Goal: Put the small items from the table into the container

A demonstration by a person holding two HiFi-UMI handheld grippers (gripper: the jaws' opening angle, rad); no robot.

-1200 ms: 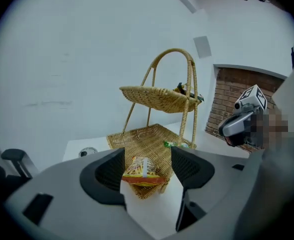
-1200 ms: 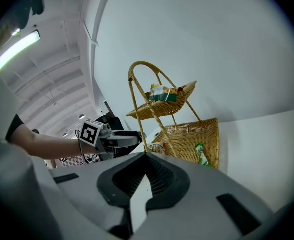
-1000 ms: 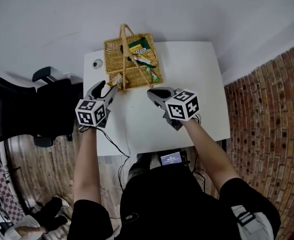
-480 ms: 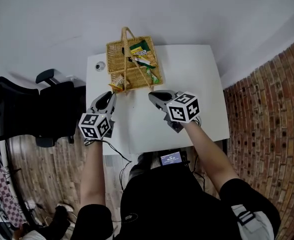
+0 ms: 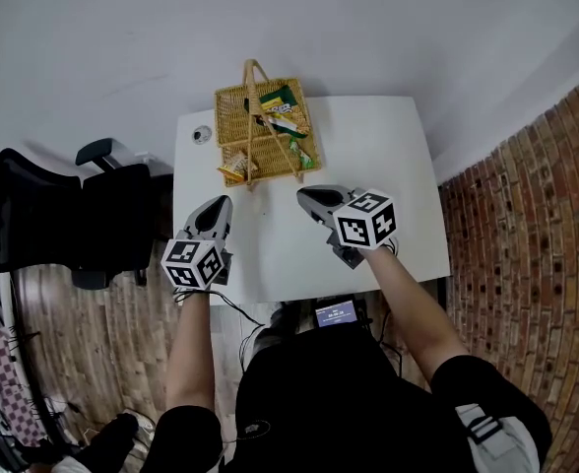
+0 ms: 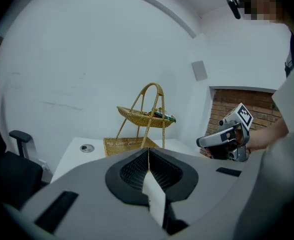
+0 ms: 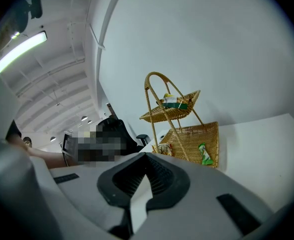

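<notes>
- A white wall (image 5: 270,18) backs a white table (image 5: 368,146).
- A brick wall (image 5: 536,215) rises on the right.
- A black office chair (image 5: 53,215) stands on wood-plank floor (image 5: 83,343) at left.
- A ceiling strip light (image 7: 18,50) glows overhead.

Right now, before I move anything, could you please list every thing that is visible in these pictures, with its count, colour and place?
Table: one, white, in front of the person.
Basket: one, tan wicker, two tiers with a handle, far left part of the table.
Snack packets: at least four, green, yellow, white and orange, spread over both tiers of the basket.
Round fitting: one, grey, table's far left corner.
Office chair: one, black, left of the table.
Brick wall: one, red-brown, right side.
Small screen: one, lit, below the table's near edge.
Left gripper: one, grey, shut and empty, over the table's near left part.
Right gripper: one, grey, shut and empty, over the table's middle.
</notes>
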